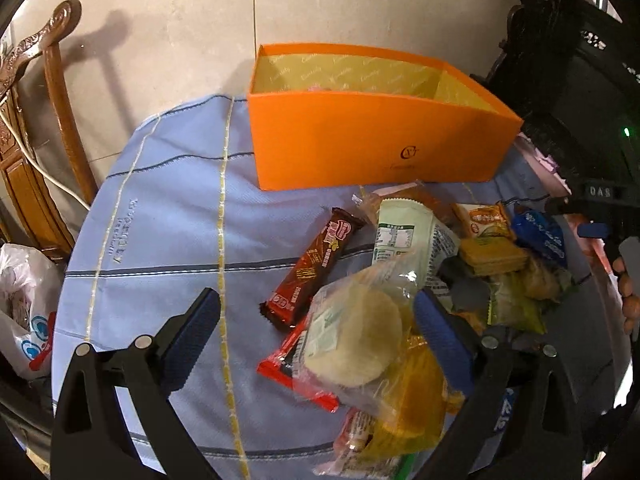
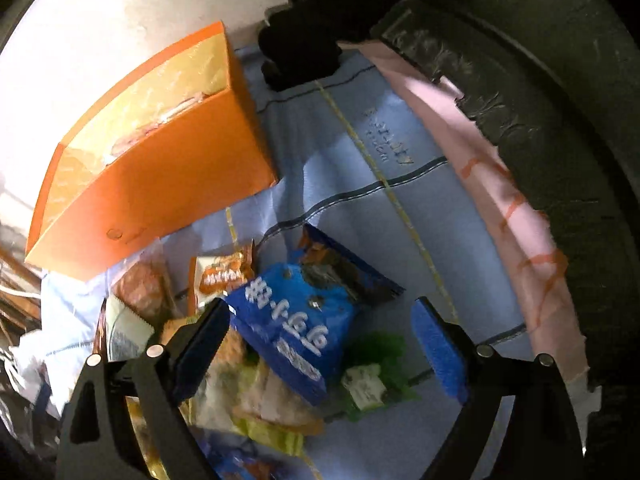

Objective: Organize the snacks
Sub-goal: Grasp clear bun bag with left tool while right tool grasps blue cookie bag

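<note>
An open orange box (image 1: 360, 140) stands at the far side of a light blue cloth (image 1: 160, 240); something pink lies inside, mostly hidden. A pile of wrapped snacks lies in front of it. My left gripper (image 1: 320, 320) is open over a clear-wrapped round rice cracker (image 1: 352, 340), with a brown chocolate bar (image 1: 312, 268) and a red bar (image 1: 292, 372) beside it. My right gripper (image 2: 324, 332) is open above a blue snack packet (image 2: 296, 328); a green packet (image 2: 372, 372) and an orange packet (image 2: 224, 276) lie close by. The orange box (image 2: 140, 172) sits to the upper left there.
A carved wooden chair (image 1: 36, 128) and a white plastic bag (image 1: 24, 312) stand left of the table. Dark carved furniture (image 1: 568, 60) rises at the right. A pink cloth edge (image 2: 500, 208) borders the blue cloth (image 2: 400, 200). The right-hand device and fingers (image 1: 628, 280) show at the right.
</note>
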### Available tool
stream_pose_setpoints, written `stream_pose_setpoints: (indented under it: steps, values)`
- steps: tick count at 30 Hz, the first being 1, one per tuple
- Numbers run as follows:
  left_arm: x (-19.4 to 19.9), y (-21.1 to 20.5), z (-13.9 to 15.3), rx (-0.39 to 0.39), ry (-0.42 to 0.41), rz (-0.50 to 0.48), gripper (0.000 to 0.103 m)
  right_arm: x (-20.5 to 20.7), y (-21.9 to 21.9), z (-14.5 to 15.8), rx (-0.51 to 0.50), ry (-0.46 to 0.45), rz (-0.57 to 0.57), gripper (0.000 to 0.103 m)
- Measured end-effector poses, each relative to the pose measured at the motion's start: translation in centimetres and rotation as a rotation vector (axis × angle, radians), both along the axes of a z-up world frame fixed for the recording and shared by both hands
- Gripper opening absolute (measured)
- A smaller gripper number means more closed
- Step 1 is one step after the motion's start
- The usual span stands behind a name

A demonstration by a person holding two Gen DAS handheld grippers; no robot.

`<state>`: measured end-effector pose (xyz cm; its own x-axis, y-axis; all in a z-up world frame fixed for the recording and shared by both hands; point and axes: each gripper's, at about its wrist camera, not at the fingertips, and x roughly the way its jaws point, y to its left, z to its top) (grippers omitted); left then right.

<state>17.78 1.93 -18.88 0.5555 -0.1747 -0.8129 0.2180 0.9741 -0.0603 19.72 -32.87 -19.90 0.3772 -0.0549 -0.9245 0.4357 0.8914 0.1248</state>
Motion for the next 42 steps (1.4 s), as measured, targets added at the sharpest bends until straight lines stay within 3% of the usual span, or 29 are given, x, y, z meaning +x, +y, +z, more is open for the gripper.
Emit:
stream_pose_setpoints:
  steps: [4,5,6,7,10,12,14,18,21,26,27,29,31,33,34,36,39,42]
  values:
    - [0.7,-0.7,-1.7,-0.038,0.044,-0.017,0.092,1.9,0.3,-2.0,0.006,0.062,-0.001,0.095]
    - [0.6,-0.9,-1.9,-0.066,0.061,-0.040,0.072,2.0,0.5,-2.3,0.018,0.061,0.017,0.090]
    - [0.6,-1.2,-2.2,-0.088,0.083,-0.069,0.055,1.9,0.8,-2.4,0.007,0.047,0.045,0.077]
    - [0.4,-1.5,-2.3,-0.081,0.087,-0.080,0.055,1.8,0.9,-2.2,-0.004,0.036,0.064,0.063]
    - [-0.2,-1.4,-2.5,-0.120,0.092,-0.103,0.053,1.5,0.4,-2.0,0.051,0.015,0.086,0.039]
    - [-0.3,-0.6,-2.8,-0.200,0.123,-0.081,0.053,1.0,-0.3,-2.0,0.113,0.003,0.071,0.036]
    - [-0.5,0.1,-3.1,-0.268,0.157,-0.061,0.052,0.6,-0.3,-1.7,0.107,-0.010,0.073,0.032]
    - [-1.7,0.0,-2.8,-0.253,0.146,-0.063,0.050,-0.1,-0.1,-0.6,0.113,-0.070,0.087,0.018]
    - [-2.2,0.2,-2.2,-0.255,0.131,-0.061,0.050,-0.5,0.4,0.3,0.114,-0.103,0.116,0.013]
    - [-2.5,0.4,-1.8,-0.259,0.139,-0.064,0.050,0.0,0.8,-0.7,0.246,-0.058,0.151,0.019]
    - [-2.6,0.3,-1.9,-0.252,0.144,-0.063,0.050,0.1,0.6,-0.9,0.236,-0.057,0.131,0.031]
    - [-2.7,0.1,-2.0,-0.239,0.141,-0.068,0.050,0.3,0.0,-1.5,0.274,-0.068,0.074,0.044]
    - [-2.6,-0.2,-2.0,-0.220,0.136,-0.073,0.050,0.7,-1.0,-4.0,0.414,-0.020,-0.011,0.081]
    - [-2.5,-0.3,-2.2,-0.197,0.131,-0.072,0.050,0.7,-0.9,-4.5,0.419,-0.031,-0.016,0.087]
    - [-2.3,-0.3,-2.3,-0.186,0.130,-0.072,0.050,0.9,-0.5,-4.4,0.376,-0.015,0.008,0.076]
    - [-2.3,-0.2,-2.5,-0.173,0.132,-0.068,0.050,0.8,0.1,-3.6,0.301,-0.015,0.041,0.036]
    - [-2.7,-0.1,-2.4,-0.167,0.113,-0.076,0.049,-0.1,-0.4,-2.2,0.311,-0.074,0.012,0.025]
    - [-3.0,-0.1,-2.1,-0.183,0.101,-0.088,0.046,-1.1,-0.2,-0.4,0.279,-0.125,0.037,0.022]
